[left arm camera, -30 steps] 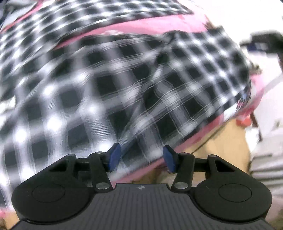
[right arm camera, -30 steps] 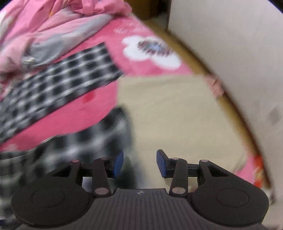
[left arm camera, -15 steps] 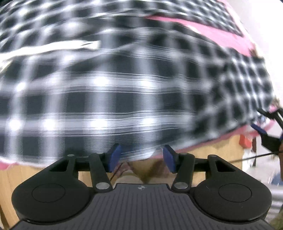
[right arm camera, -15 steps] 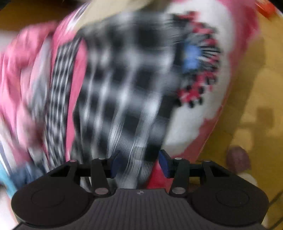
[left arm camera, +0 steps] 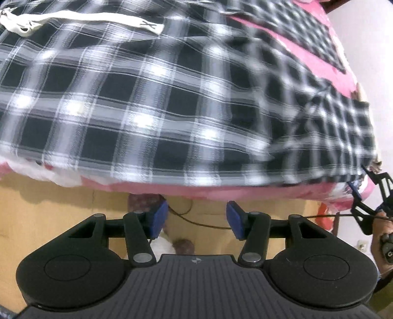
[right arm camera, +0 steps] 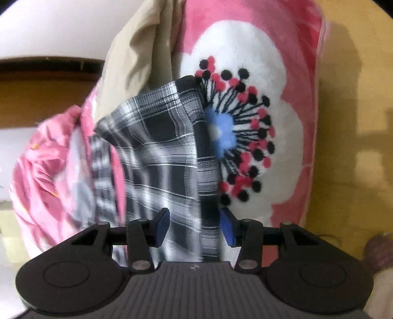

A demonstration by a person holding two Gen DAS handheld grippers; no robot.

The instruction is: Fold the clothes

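A black-and-white plaid garment lies spread on a pink blanket, its hem running along the bed's near edge. A white drawstring lies across its far left part. My left gripper is open, just off the hem and over the floor, with nothing between its fingers. My right gripper is open low over a corner of the plaid garment. The cloth's dark edge shows in the gap, and the pads do not press on it. From the left wrist, the right gripper sits at the garment's right corner.
The pink blanket has a big white flower print beside the garment's corner. Beige cloth and crumpled pink clothes lie beyond. The yellow floor with a dark cable runs below the bed's edge. A hand holds the right gripper.
The left gripper has slid back from over the plaid cloth to the bed's edge, over the floor. The right gripper has rolled and dropped onto the garment's corner.
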